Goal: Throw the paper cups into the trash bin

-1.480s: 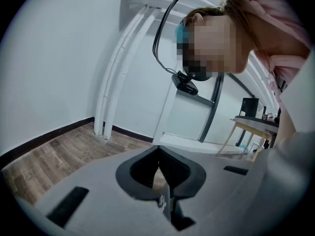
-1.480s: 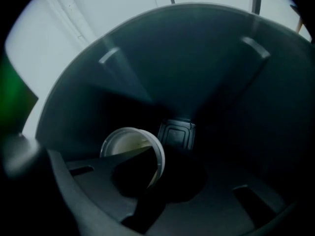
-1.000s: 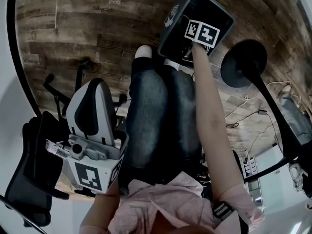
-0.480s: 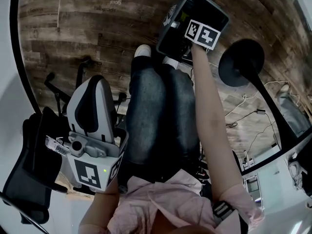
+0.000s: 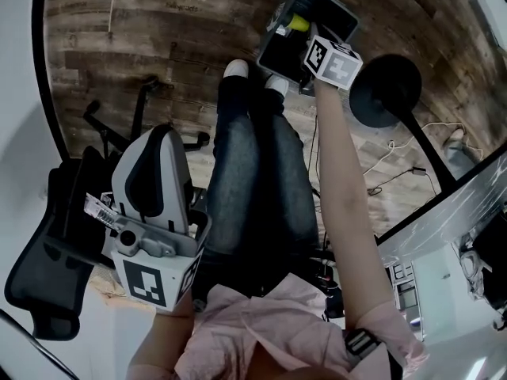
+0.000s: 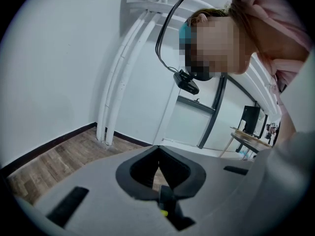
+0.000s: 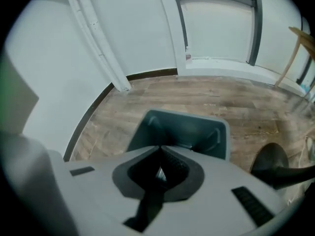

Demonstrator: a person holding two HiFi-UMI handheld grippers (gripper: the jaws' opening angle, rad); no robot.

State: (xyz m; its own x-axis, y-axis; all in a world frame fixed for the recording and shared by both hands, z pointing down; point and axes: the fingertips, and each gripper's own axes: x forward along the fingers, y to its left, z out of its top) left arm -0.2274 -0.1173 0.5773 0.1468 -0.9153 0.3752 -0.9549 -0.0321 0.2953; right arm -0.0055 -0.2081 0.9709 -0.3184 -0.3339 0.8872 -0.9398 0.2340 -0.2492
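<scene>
The dark trash bin [image 5: 277, 54] stands on the wooden floor ahead of the person's feet; in the right gripper view its open mouth [image 7: 184, 129] lies straight below the jaws. My right gripper [image 5: 301, 42] hangs over it, pointing steeply down. Its jaws have just been closing and are now shut [image 7: 160, 150] with nothing between them. A small yellow-green bit shows by it over the bin; I cannot tell what it is. My left gripper [image 5: 158, 145] is held near the person's left hip, jaws shut [image 6: 157, 149] and empty. No paper cup is visible.
A black office chair [image 5: 47, 267] stands at the left beside a white wall. A black round stand base [image 5: 384, 89] with a slanting pole sits right of the bin. Cables [image 5: 396, 161] lie on the floor, and a white desk edge [image 5: 444, 275] is at right.
Both grippers have risen. The right one has lifted away from the bin's mouth, so more of the bin's inside shows. The chair and floor have shifted in the head view.
</scene>
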